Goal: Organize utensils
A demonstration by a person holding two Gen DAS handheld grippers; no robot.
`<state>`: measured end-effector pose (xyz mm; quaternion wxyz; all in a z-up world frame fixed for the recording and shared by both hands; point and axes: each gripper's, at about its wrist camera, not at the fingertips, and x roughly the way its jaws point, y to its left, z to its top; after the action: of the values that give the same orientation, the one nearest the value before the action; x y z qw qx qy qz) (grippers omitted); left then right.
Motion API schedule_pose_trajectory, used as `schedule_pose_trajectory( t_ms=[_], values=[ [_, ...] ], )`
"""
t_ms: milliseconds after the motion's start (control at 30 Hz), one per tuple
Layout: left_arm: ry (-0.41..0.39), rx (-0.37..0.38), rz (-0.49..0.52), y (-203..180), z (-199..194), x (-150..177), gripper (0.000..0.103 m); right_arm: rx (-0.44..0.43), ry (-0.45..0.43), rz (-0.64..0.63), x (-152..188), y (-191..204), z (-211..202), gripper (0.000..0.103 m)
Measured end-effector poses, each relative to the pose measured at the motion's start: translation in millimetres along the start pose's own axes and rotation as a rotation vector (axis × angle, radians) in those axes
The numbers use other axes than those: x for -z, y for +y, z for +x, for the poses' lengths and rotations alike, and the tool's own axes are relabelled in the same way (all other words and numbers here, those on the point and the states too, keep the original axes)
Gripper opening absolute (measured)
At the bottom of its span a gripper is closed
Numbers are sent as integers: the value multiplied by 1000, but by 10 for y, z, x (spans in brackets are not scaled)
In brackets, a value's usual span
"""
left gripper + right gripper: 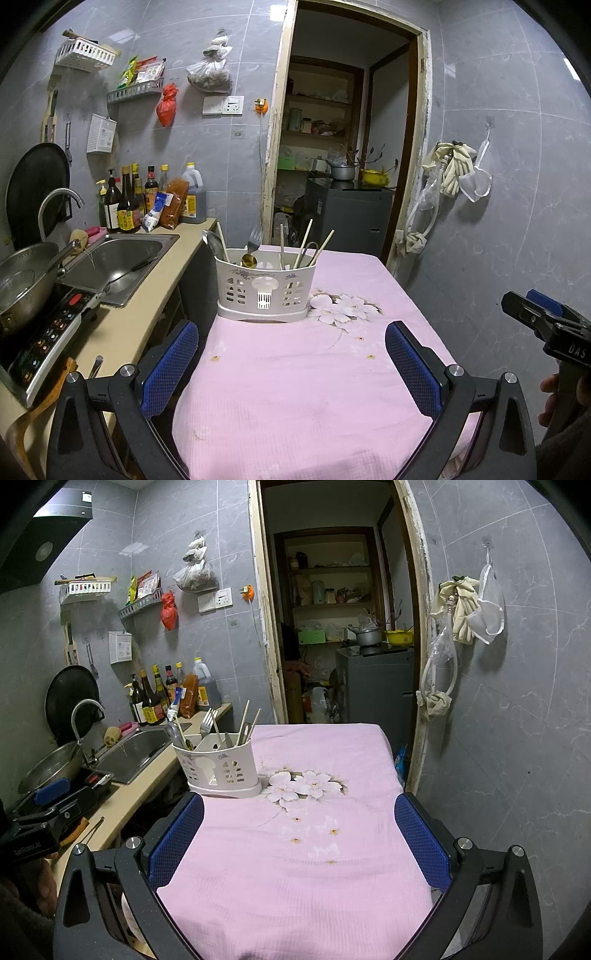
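A white plastic utensil caddy (266,291) (218,768) stands on the pink tablecloth (303,387) (303,849) near the table's far left corner. Chopsticks (325,243), a fork (207,720), spoons and a ladle (214,243) stick up out of it. My left gripper (291,347) hovers open above the near part of the cloth, well short of the caddy, nothing between its blue pads. My right gripper (299,827) is likewise open and empty, to the right of the caddy. In the left wrist view the right gripper (532,317) shows at the right edge, held by a hand.
A counter on the left carries a sink (118,266), an induction cooker (48,332) with a metal wok (22,280), and sauce bottles (129,206). A utensil handle (96,365) lies on the counter near me. A doorway (343,147) opens behind the table; a tiled wall is on the right.
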<state>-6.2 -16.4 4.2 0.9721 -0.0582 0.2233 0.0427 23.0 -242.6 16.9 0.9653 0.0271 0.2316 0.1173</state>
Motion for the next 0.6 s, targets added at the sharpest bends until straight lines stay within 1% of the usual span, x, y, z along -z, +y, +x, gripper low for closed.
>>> schedule_pose_trajectory(
  t_ms=[600],
  values=[
    [5,2,-6,44,2,2,102,-2,5,-3,1,43,4,101]
  ],
)
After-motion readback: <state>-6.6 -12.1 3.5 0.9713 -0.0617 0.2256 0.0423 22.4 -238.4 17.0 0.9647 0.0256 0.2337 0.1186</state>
